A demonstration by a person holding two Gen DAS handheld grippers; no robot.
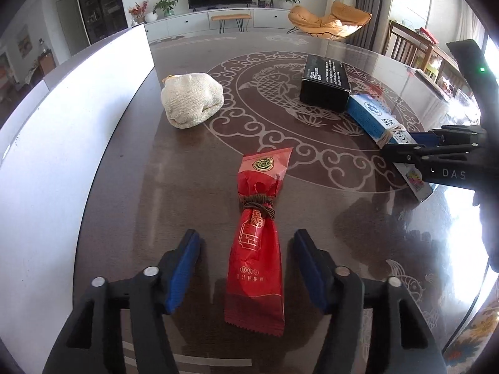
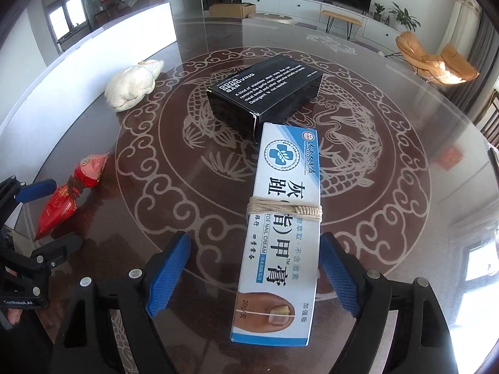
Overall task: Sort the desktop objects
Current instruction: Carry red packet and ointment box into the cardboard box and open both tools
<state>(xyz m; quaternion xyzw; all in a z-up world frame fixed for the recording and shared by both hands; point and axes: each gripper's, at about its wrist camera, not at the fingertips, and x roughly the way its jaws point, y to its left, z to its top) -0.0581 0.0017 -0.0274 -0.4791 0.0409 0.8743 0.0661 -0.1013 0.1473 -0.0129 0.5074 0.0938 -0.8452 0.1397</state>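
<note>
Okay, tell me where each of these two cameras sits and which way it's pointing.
Left wrist: on the left gripper, facing forward over the dark patterned table; open blue-padded jaws straddle the red string-tied packet.
Right wrist: on the right gripper, open jaws flanking the blue-and-white twine-tied carton.
Shared: both objects, black rectangular box, cream cloth pouch, each other's gripper.

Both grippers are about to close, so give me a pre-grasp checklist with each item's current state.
1. Left gripper open: ok.
2. Red foil packet tied with brown cord lies between the left fingers: ok.
3. Right gripper open: ok.
4. Blue-and-white cardboard cream box bound with twine lies between the right fingers: ok.
5. Cream box clear of the black cardboard box: not ok, its far end touches or overlaps it.
6. Fingers touching the glossy patterned table: cannot tell.
</note>
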